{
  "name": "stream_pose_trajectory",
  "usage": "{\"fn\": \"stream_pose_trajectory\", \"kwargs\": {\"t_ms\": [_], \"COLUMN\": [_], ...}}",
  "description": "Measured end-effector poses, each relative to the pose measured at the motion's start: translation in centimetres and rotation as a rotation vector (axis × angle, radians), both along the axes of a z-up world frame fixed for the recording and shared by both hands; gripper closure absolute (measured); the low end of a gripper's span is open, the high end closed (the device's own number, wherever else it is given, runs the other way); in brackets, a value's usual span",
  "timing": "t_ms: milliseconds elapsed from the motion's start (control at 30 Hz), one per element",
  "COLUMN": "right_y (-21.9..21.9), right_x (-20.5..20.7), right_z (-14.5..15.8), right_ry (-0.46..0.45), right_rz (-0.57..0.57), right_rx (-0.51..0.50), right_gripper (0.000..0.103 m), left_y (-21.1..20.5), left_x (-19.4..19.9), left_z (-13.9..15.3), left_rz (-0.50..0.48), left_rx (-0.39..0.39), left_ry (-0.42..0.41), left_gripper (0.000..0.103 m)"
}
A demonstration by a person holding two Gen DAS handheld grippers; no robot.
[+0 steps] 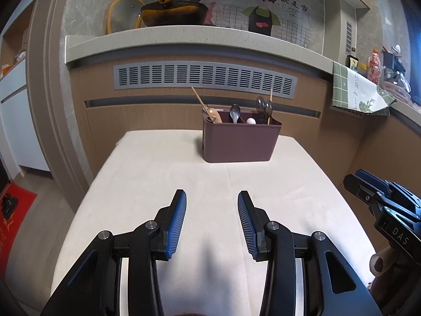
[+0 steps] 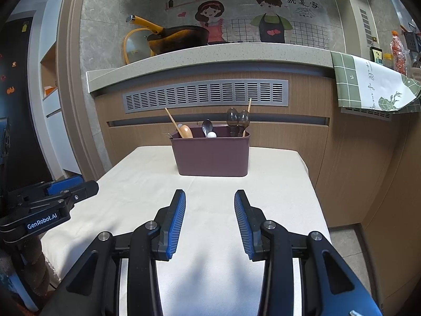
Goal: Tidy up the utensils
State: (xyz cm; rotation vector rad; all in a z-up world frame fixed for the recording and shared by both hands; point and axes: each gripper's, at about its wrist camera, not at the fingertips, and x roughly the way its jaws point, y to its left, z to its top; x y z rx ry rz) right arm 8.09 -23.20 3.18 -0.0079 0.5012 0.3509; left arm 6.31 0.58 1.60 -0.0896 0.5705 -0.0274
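Observation:
A maroon utensil holder (image 1: 238, 142) (image 2: 211, 155) stands at the far end of the cream-covered table (image 1: 158, 184) (image 2: 147, 184). Out of it stick a wooden spoon (image 1: 213, 114) (image 2: 186, 131), a metal spoon (image 1: 235, 112) (image 2: 207, 126), two dark spoons (image 1: 264, 106) (image 2: 238, 119), a white knob-ended utensil (image 1: 250, 121) and thin chopsticks (image 1: 199, 98). My left gripper (image 1: 212, 197) hovers over the near table, open and empty. My right gripper (image 2: 210, 197) does the same, open with nothing between its fingers. Each gripper shows at the edge of the other's view.
Behind the table runs a wood-panelled counter front with a grey vent grille (image 1: 205, 77) (image 2: 206, 94). On the counter sit a dark pan with a yellow handle (image 1: 172, 13) (image 2: 179, 36) and a green checked cloth (image 1: 360, 92) (image 2: 371, 84). The floor drops away at both table sides.

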Motion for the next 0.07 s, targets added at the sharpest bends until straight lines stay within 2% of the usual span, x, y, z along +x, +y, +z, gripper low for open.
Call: {"fn": "stream_pose_trajectory", "kwargs": {"t_ms": [67], "right_y": [0.01], "right_x": [-0.06], "right_z": [0.03], "right_ry": [0.001], "right_rz": [0.001], "right_rx": [0.001], "right_gripper": [0.067], "left_y": [0.12], "left_x": [-0.01], "left_z": [-0.05], "left_rz": [0.001], "left_rx": [-0.008], "left_ry": [-0.001], "left_gripper": [0.061]}}
